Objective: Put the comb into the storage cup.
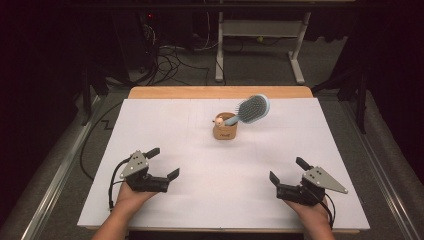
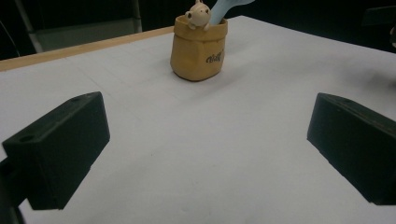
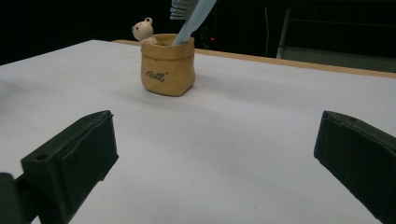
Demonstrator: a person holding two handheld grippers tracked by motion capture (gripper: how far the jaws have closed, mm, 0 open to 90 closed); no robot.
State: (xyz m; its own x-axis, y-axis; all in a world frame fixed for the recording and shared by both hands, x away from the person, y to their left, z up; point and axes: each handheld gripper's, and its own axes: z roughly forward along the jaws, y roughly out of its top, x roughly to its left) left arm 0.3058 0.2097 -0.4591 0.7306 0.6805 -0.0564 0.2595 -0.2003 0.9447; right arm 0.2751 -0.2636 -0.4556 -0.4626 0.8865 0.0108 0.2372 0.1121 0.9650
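While both tools, left tool [image 1: 164,164] and right tool [image 1: 286,172], are resting wide open and empty, a brush [image 1: 251,109] is leaning toward two o'clock in a tan pot [image 1: 224,129] mid-surface [image 1: 165,130], nothing between.

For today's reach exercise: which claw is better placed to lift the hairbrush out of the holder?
Right, marginally. The hairbrush leans out of the holder toward the right claw; both claws are open and similarly far off.
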